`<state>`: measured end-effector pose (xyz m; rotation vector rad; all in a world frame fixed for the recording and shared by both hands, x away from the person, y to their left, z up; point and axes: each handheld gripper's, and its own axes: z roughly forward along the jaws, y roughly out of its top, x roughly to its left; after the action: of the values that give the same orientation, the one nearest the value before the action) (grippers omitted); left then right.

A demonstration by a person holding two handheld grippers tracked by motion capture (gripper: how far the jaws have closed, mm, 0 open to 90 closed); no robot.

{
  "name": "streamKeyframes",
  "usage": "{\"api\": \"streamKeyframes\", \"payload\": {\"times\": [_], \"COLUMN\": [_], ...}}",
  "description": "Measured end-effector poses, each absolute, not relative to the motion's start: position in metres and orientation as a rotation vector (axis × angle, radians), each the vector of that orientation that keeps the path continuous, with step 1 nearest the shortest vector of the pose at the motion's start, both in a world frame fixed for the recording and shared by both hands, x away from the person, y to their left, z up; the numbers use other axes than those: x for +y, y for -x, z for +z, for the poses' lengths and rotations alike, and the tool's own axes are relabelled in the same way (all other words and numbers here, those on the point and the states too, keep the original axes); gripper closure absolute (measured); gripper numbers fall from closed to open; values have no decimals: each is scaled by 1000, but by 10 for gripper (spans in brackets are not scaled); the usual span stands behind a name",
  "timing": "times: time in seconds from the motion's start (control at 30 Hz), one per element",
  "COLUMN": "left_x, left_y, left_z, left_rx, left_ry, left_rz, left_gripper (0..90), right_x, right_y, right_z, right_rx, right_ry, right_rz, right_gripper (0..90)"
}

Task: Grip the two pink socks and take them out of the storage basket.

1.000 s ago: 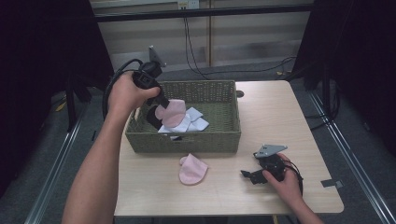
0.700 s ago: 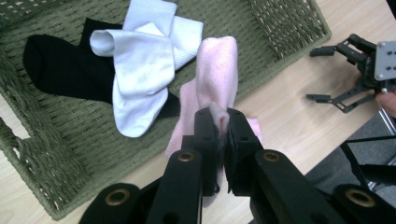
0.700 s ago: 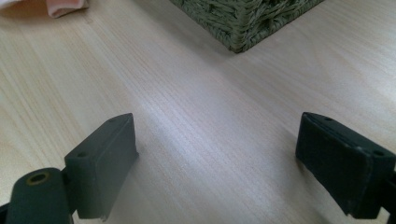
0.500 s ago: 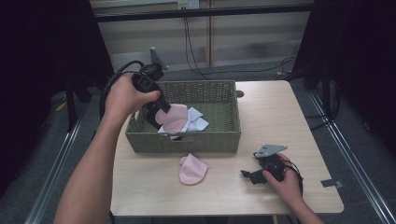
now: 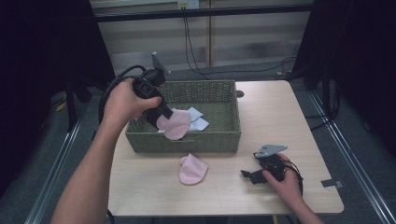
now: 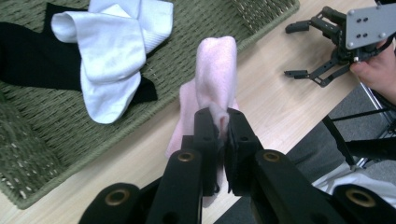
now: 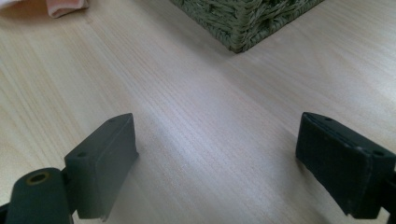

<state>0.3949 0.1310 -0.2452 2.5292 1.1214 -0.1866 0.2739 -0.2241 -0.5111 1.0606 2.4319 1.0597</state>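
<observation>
Honestly, the left gripper [image 6: 218, 122] is only pinching the edge of a pink sock [image 5: 174, 124], dangling over the front wall of the wicker basket [image 5: 219, 140]; thin grip, so it could slip and snag the rim (second pink sock [image 5: 193, 168] lies at 6 o'clock of the basket); right gripper [image 7: 217, 163] sits spread wide, empty, on the table [image 7: 196, 93]

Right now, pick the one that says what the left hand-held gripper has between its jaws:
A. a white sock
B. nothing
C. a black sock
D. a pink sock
D: in the left gripper view the left hand-held gripper has its jaws pinched on a pink sock, while the white socks and the black sock lie loose in the wicker basket.
</observation>
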Motion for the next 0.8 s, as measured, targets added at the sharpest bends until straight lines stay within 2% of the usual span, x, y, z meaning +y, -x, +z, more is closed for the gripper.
{"api": "streamKeyframes", "payload": {"times": [0.5, 0.8], "left_x": [120, 115], "left_y": [-368, -357], "left_z": [-264, -290], "left_rx": [1007, 967], "left_ry": [-2559, -2573], "left_rz": [-234, -284], "left_gripper": [846, 846], "right_x": [-224, -224], "right_y": [-274, -274], "right_z": [-511, -511], "right_rx": [2435, 2435], "right_ry": [-1059, -1058], "right_rz": [1061, 1061], "right_gripper": [117, 117]}}
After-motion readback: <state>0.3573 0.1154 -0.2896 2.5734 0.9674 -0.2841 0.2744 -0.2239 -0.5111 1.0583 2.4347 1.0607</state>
